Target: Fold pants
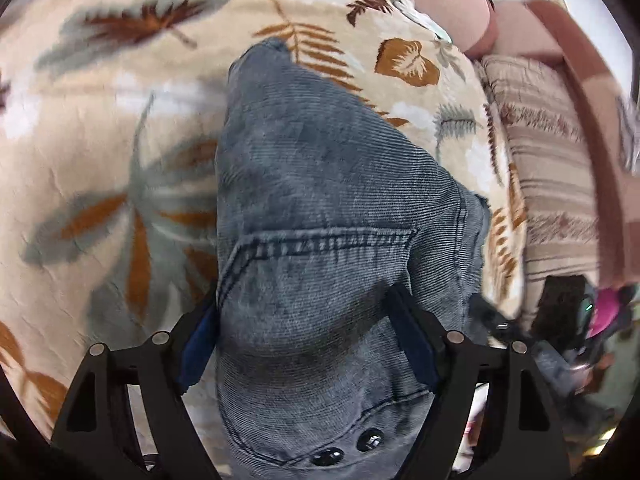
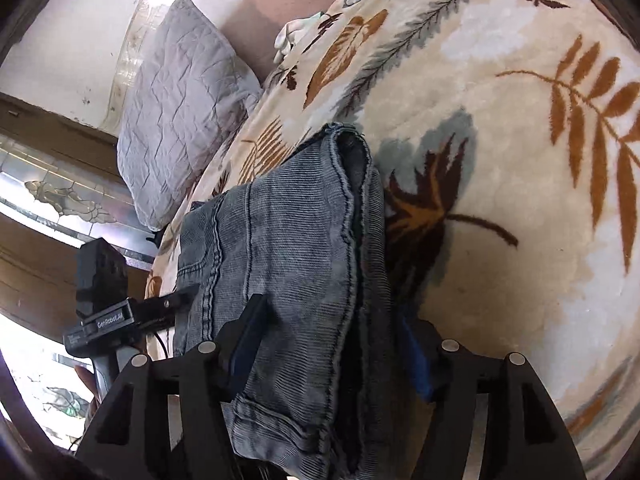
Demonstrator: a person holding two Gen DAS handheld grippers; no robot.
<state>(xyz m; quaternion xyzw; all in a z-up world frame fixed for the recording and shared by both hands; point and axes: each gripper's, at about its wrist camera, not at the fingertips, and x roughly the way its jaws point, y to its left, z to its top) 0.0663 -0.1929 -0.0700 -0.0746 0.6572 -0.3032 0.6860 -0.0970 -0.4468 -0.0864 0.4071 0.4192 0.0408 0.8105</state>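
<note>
Grey-blue denim pants (image 1: 320, 208) lie folded in a thick stack on a cream blanket with a leaf print (image 1: 100, 120). My left gripper (image 1: 308, 320) has its two fingers on either side of the waist end, near a pocket seam and two dark rivets, and presses on the cloth. My right gripper (image 2: 332, 332) grips the other edge of the same pants (image 2: 288, 232), with the folded layers between its blue pads. The left gripper's body (image 2: 104, 312) shows at the left of the right wrist view, beside the pants.
A grey quilted pillow (image 2: 180, 120) leans at the bed's head against a pink wall. A striped cushion (image 1: 548, 168) and a brown wooden frame (image 1: 592, 92) stand along the bed's edge. The blanket (image 2: 520, 160) stretches wide to the right of the pants.
</note>
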